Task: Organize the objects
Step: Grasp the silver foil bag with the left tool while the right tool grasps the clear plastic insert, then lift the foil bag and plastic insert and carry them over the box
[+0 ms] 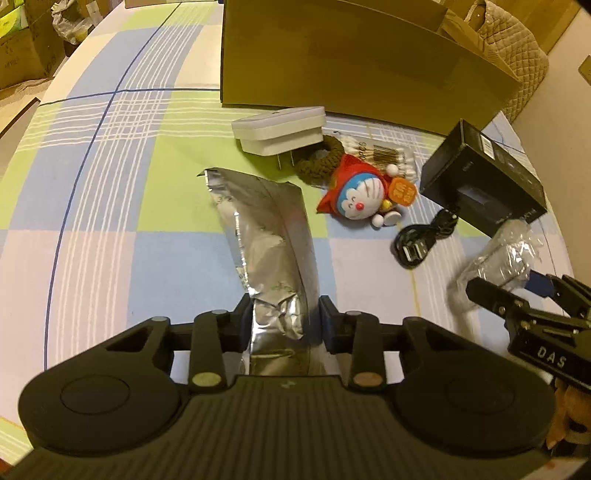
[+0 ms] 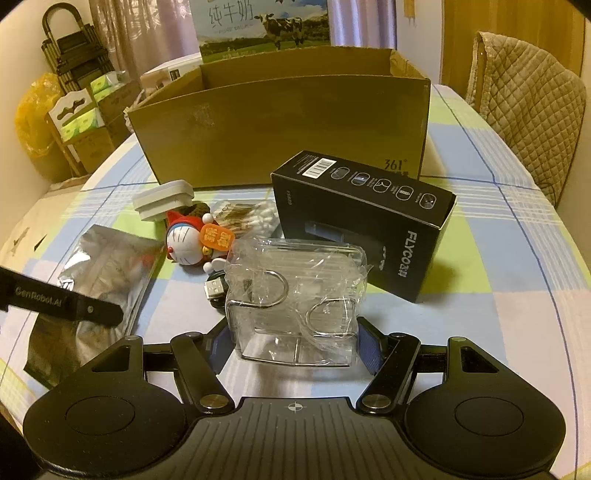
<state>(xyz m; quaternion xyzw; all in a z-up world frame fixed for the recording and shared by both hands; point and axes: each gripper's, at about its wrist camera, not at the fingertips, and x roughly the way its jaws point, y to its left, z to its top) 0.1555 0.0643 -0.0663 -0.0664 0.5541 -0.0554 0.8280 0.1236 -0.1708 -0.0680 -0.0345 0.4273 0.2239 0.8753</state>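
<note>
The left gripper [image 1: 283, 319] has its jaws closed on the near end of a crinkled silver foil pouch [image 1: 264, 236], which stretches away from it over the tablecloth. The right gripper [image 2: 291, 341] has its jaws set wide on either side of a clear plastic-wrapped pack [image 2: 295, 295] with wire loops showing inside; the blue pads [image 2: 371, 347] sit at the pack's two sides, but whether they press it cannot be told.

Just beyond the pack lies a black USB cable [image 2: 216, 290], and to its right a black FLYCO box [image 2: 369, 218] lying tilted. Between the pouch and that box sits a Doraemon figure [image 1: 364, 194] in a red hood with an orange tag. Behind it are a brown knitted ring [image 1: 321, 157], a bag of cotton swabs [image 1: 388, 153] and a white plastic box [image 1: 279, 129], clustered and touching one another.

At the back stands an open cardboard box [image 2: 280, 125]; its inside is hidden from view. Behind it rises a milk carton case [image 2: 262, 26] printed with a cow.

Everything rests on a table with a checked tablecloth [image 1: 110, 184] in blue, green and white. A chair with a quilted cover [image 2: 528, 99] stands at the table's right edge, and cartons [image 2: 88, 122] are stacked on the floor to the left.
</note>
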